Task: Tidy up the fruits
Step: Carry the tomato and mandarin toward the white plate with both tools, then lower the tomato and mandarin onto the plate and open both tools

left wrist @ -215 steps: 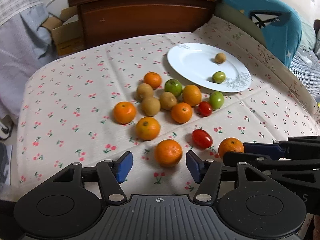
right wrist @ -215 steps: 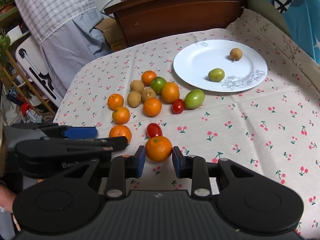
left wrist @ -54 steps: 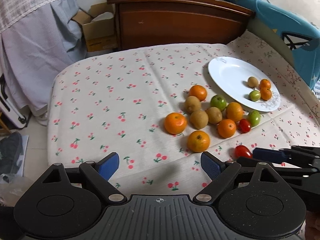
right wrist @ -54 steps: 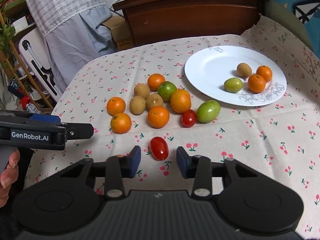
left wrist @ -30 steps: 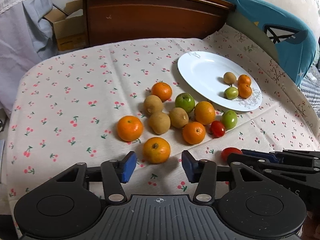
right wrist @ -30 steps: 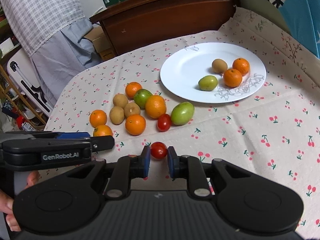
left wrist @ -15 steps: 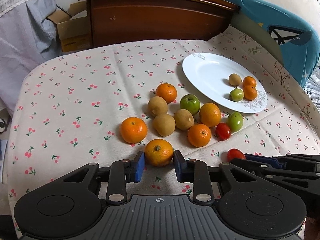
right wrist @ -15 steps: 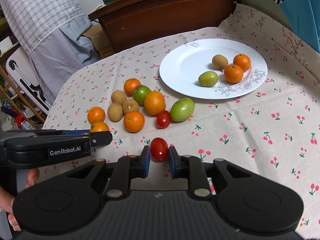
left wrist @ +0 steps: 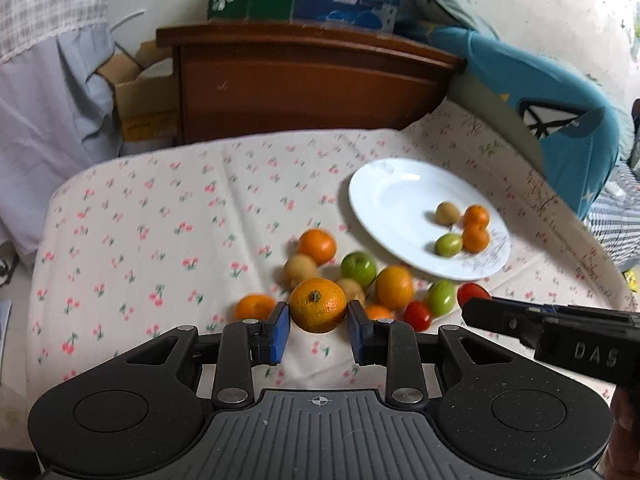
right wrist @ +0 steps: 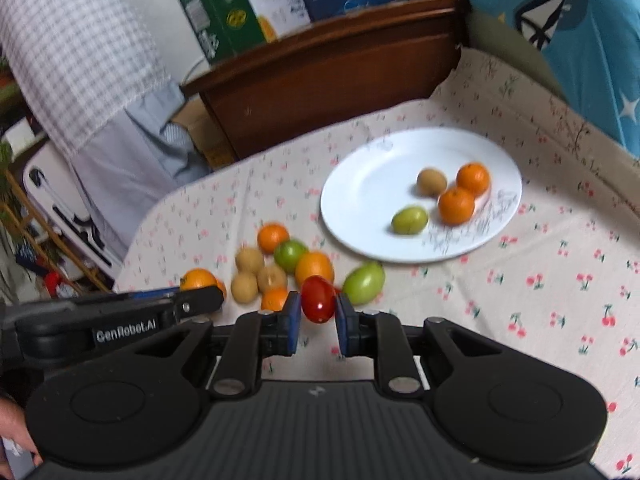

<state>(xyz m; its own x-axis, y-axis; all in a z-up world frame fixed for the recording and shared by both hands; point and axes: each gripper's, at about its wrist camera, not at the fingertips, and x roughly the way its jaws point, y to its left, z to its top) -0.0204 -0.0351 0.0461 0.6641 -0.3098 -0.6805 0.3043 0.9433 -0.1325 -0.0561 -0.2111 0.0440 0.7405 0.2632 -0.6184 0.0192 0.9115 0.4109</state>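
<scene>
My left gripper [left wrist: 318, 322] is shut on an orange [left wrist: 317, 305] and holds it above the cherry-print cloth. My right gripper [right wrist: 317, 312] is shut on a red tomato [right wrist: 317, 299], also lifted off the cloth. A white plate [left wrist: 392, 200] [right wrist: 360, 192] lies at the back right with a kiwi [right wrist: 431, 182], two oranges [right wrist: 457, 205] and a green fruit [right wrist: 409, 220] on it. A loose cluster of oranges, kiwis, green fruits and a red tomato [left wrist: 417, 315] lies on the cloth left of the plate. The right gripper's side [left wrist: 560, 336] shows in the left wrist view.
A dark wooden headboard [left wrist: 304, 84] with cartons on top bounds the far side. A blue cushion [left wrist: 560, 112] lies at the right edge. Draped fabric [right wrist: 100, 80] hangs at the left. The cloth's left half [left wrist: 140, 220] holds no fruit.
Both grippers have risen with their fruit: the orange and the red tomato have left the cloth. Before that, the left jaws closed in on the orange.
</scene>
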